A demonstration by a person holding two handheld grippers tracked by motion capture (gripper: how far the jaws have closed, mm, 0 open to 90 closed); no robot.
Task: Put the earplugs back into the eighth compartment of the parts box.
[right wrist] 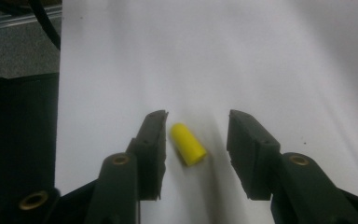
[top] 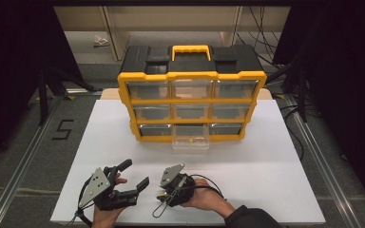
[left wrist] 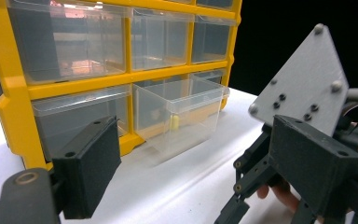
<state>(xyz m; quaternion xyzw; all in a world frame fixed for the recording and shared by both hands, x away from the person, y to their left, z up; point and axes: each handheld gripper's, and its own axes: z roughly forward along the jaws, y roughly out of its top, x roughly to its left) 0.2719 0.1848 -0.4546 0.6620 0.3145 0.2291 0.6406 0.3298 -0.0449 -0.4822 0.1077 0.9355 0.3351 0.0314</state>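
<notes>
White board (top: 247,161) covers the table, with dark curtains to either side and grey floor around it.

Nearest the person, the right gripper (right wrist: 196,140) points down at the board with its jaws standing partly apart, holding nothing. Between them lies a small yellow cylinder (right wrist: 188,143), flat on the board and skewed to the jaw line, closer to the left-hand jaw in the right gripper view and apart from the other. In the high view this right gripper (top: 170,187) sits just beside the left gripper (top: 132,179), whose jaws are spread wide and empty, aimed ahead toward the cabinet.

To take the cylinder cleanly, I would judge it best to centre the jaws over it first, turn the wrist so the pads meet its long sides, lower until the tips nearly touch the board, then close slowly; a round piece like this may roll or squirt out if pinched near an end.

Beyond the jaws, a clear drawer (left wrist: 179,112) stands pulled out of the bottom row of the yellow organiser cabinet (top: 192,76), with another small yellow piece inside; that is likely where the cylinder goes.

Readable writing is scarce: a black "5" (top: 62,129) is marked on the floor at the left. No brand shows on the cabinet.
</notes>
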